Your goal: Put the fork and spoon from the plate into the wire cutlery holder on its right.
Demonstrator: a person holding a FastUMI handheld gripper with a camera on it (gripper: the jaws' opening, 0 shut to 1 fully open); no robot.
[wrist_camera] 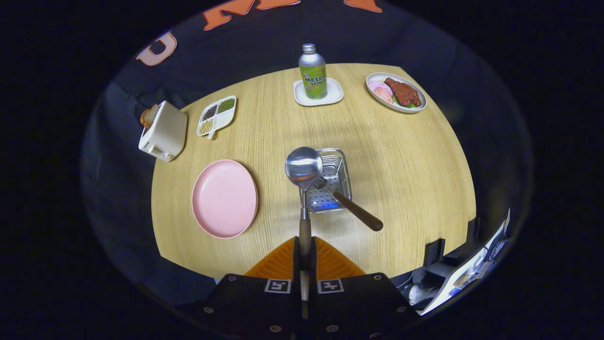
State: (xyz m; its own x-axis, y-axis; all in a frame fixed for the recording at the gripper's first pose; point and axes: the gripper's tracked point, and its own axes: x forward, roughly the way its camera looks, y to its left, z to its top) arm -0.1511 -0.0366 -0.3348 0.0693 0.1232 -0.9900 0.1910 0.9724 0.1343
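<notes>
While the table spreads out pale and wood-grained beyond the fingers, a white toaster sits at its far left corner with a slice of toast poking from the top. Just right of it lies a small white divided dish with beans or grains in its compartments. Nearer, on the left side of the table, rests the pink plate, bare of cutlery. To its right stands the wire cutlery holder, a shallow metal basket with a perforated floor. The fork already lies in it, tines down inside and its brown wooden handle slanting out over the near right rim. The gripper has its orange fingers clenched on the wooden handle of the spoon, which stands up between them; the shiny bowl of the spoon hangs over the holder's left rim, well above the table and just beside the fork's tines. Far beyond, a green soda bottle stands upright on a white square coaster. At the far right sits an oval dish of food, holding a brown piece of meat, pink slices and a bit of green.
</notes>
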